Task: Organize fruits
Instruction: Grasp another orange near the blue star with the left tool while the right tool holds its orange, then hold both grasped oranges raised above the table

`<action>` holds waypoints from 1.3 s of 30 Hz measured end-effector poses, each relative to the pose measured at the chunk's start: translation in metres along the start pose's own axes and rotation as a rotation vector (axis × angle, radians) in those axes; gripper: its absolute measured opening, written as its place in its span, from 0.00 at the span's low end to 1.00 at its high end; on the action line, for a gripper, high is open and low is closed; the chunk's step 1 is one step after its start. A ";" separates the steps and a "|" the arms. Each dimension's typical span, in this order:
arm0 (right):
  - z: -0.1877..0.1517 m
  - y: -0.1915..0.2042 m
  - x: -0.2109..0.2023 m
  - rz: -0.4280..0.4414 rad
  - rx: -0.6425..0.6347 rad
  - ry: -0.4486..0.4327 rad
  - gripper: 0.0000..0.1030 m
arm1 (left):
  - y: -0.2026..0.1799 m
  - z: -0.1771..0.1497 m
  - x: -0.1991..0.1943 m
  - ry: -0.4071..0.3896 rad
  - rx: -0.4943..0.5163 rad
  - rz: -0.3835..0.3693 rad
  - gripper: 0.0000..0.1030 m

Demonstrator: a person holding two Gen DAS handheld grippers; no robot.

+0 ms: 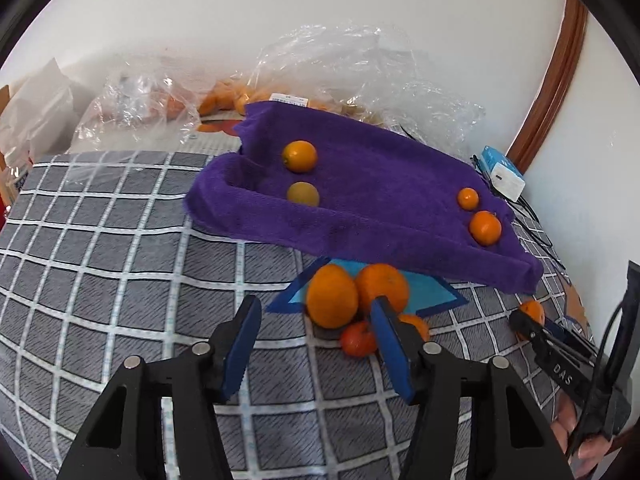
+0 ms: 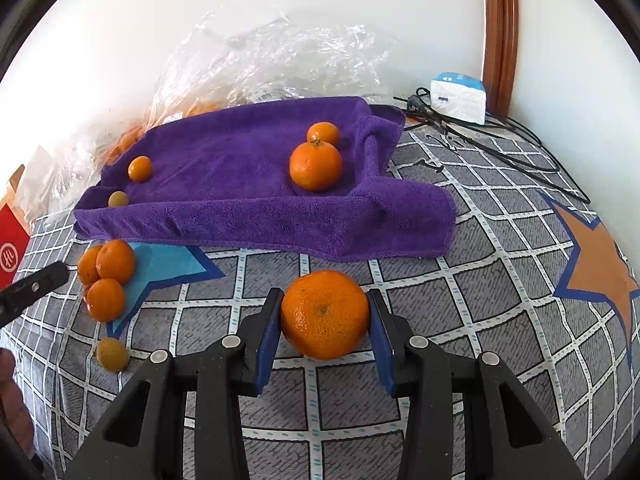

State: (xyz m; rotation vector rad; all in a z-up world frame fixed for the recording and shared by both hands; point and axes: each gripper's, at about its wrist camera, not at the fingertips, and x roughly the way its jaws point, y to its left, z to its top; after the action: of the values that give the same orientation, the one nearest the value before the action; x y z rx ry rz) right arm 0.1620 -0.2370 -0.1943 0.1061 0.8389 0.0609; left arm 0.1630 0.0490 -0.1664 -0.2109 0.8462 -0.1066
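Note:
My right gripper (image 2: pixel 325 298) is shut on a large orange (image 2: pixel 325 314) just above the checked bedspread (image 2: pixel 440 280), in front of a purple towel (image 2: pixel 240 184). On the towel lie a big orange (image 2: pixel 316 166) and a small one (image 2: pixel 323 133) at the right. A small orange (image 2: pixel 140 168) and a dull greenish fruit (image 2: pixel 118 199) lie at the left. My left gripper (image 1: pixel 316 312) is open and holds nothing. A pile of oranges (image 1: pixel 332 296) sits just beyond its tips, below the towel (image 1: pixel 380 200). The right gripper (image 1: pixel 528 324) shows at that view's right edge.
Clear plastic bags (image 1: pixel 360 72) with more fruit lie behind the towel against the wall. A white and blue box (image 2: pixel 460 96) and black cables (image 2: pixel 500 148) sit at the back right. A red box (image 2: pixel 12 248) is at the left edge. One small dull fruit (image 2: pixel 112 354) lies alone.

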 end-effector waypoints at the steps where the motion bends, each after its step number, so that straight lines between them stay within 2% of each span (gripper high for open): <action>1: 0.000 -0.001 0.000 0.001 0.006 -0.002 0.40 | -0.002 0.001 0.003 0.004 -0.005 -0.004 0.46; 3: 0.000 -0.002 0.000 0.002 0.012 0.000 0.40 | -0.004 0.002 0.009 0.014 -0.010 -0.005 0.41; 4: 0.000 -0.002 0.001 0.004 0.015 0.004 0.40 | -0.005 0.002 0.012 0.022 -0.008 -0.003 0.34; 6: 0.001 -0.002 0.003 0.007 0.017 0.009 0.40 | -0.006 0.001 0.017 0.027 0.006 -0.014 0.29; 10: 0.001 0.001 0.004 0.002 -0.001 0.011 0.40 | -0.004 0.001 0.015 0.016 -0.002 -0.015 0.28; 16: 0.001 -0.002 0.005 0.021 0.014 0.013 0.40 | 0.016 0.002 -0.016 -0.002 0.015 0.062 0.28; 20: 0.001 -0.001 0.006 0.016 0.009 0.017 0.40 | 0.027 -0.003 -0.013 0.018 0.031 0.133 0.28; 27: 0.001 0.000 0.006 0.027 -0.002 0.017 0.40 | 0.027 -0.002 -0.009 -0.019 0.043 0.131 0.30; 30: 0.001 -0.001 0.007 0.027 0.007 0.018 0.40 | 0.029 -0.003 -0.001 -0.006 0.016 0.104 0.41; 31: 0.001 -0.001 0.006 0.027 0.007 0.017 0.40 | 0.032 -0.005 0.003 0.004 0.005 0.111 0.42; 34: 0.001 -0.001 0.007 0.027 0.007 0.018 0.40 | 0.032 -0.009 0.005 0.004 0.009 0.133 0.41; 39: 0.001 -0.001 0.007 0.025 0.008 0.019 0.40 | 0.035 -0.011 0.004 0.000 -0.008 0.115 0.41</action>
State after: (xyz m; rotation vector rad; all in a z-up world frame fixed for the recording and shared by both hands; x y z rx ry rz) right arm 0.1672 -0.2371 -0.1987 0.1234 0.8566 0.0826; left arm 0.1579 0.0810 -0.1838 -0.1695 0.8568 0.0049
